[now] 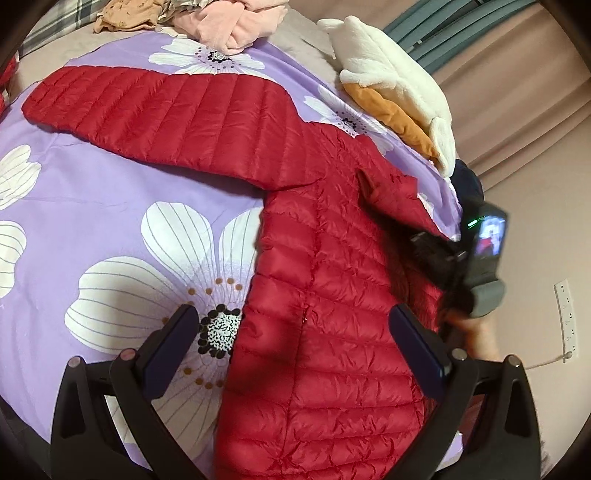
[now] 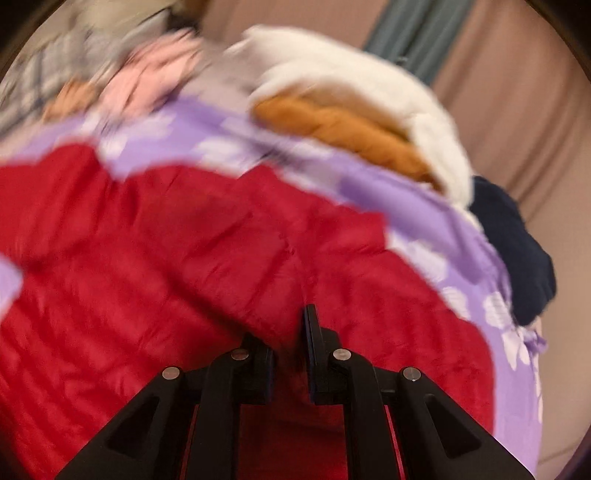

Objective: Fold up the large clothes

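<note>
Black gripper fingers frame a red quilted jacket spread on a flowered bedsheet.

Left gripper (image 1: 291, 332), low in its own view, stands spread wide, one finger over the purple sheet (image 1: 92, 206), the other over the red jacket (image 1: 325, 295), pinching nothing; right gripper (image 2: 290, 336) is pressed together, red fabric showing between its pads, so it seems to pinch a fold, though blur hides the exact hold; jacket body fills lower centre, one sleeve (image 1: 147, 110) stretched toward upper left; folded white and orange clothes (image 1: 399, 96) sit upper right, pink ones (image 1: 236, 22) at top. My worry: slick padded fabric could slip from a fast-swinging pinch, or drag the sheet askew.
</note>
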Demonstrator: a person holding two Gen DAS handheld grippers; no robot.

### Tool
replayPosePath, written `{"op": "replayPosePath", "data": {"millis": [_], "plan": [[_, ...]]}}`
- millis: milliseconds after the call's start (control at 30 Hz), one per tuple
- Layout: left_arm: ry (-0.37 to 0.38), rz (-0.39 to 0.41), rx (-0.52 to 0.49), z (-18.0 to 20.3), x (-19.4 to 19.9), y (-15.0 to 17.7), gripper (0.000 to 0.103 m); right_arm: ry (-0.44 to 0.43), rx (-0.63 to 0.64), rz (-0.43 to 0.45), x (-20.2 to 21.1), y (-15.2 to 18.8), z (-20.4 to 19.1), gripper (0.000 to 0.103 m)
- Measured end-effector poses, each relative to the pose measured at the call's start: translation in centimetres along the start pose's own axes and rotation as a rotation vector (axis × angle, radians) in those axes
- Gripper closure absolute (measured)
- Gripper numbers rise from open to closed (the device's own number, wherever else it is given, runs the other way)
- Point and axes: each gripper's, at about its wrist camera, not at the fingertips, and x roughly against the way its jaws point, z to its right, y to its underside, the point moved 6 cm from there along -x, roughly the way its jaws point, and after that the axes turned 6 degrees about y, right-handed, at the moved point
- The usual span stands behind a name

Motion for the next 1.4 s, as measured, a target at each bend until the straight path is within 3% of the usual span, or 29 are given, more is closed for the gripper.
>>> {"op": "replayPosePath", "data": {"millis": [67,100,167,233,267,433,533,667,767,900,1033,1200,1333,1400], "plan": [[-0.001,-0.002,0.008,-0.3,-0.2,-0.1,0.000,-0.006,0.048,-0.029,-0.6,0.8,-1.1,0.093],[-0.001,-0.004,0.012,-0.5,-0.4,-0.1,0.000,-0.011,0.060,-0.036,-0.8,1.0,-1.8,0.087],[0.009,-0.008,0.022,-0.7,-0.5,-0.1,0.000,-0.025,0.094,-0.042,-0.5,1.1,-2.3,0.069],[0.018,-0.011,0.028,-0.7,-0.6,-0.2,0.000,-0.035,0.101,-0.030,0.1,1.0,-2.1,0.040],[0.020,-0.010,0.030,-0.7,-0.6,-0.3,0.000,-0.064,0.086,-0.013,0.9,0.9,-1.7,0.039],[0.045,0.019,0.062,-1.3,-0.4,-0.9,0.000,-0.273,-0.032,0.051,5.0,0.9,0.6,0.039],[0.048,0.050,0.107,-2.2,-0.1,-1.4,0.000,-0.339,-0.133,0.078,5.9,0.6,1.8,0.039],[0.054,0.088,0.199,-4.1,0.8,-2.1,0.000,-0.341,-0.296,0.050,3.9,0.2,2.9,0.041],[0.040,0.107,0.211,-4.9,1.3,-2.4,0.000,-0.362,-0.394,0.019,1.8,-0.1,2.3,0.056],[0.042,0.095,0.199,-4.9,0.9,-2.5,0.000,-0.339,-0.416,-0.015,-0.9,-0.4,0.8,0.070],[0.051,0.077,0.177,-4.1,-0.2,-2.6,0.000,-0.308,-0.351,-0.126,-4.3,0.9,-2.2,0.070],[0.067,0.031,0.085,-0.9,-2.3,-2.9,0.000,-0.349,-0.357,-0.120,-3.2,0.2,-1.8,0.070],[0.097,-0.001,-0.031,3.1,-4.4,-2.8,0.000,-0.345,-0.415,0.015,0.7,0.1,2.6,0.070],[0.124,-0.026,-0.079,5.1,-5.7,-2.6,0.000,-0.311,-0.460,0.031,1.4,0.8,5.2,0.070]]}}
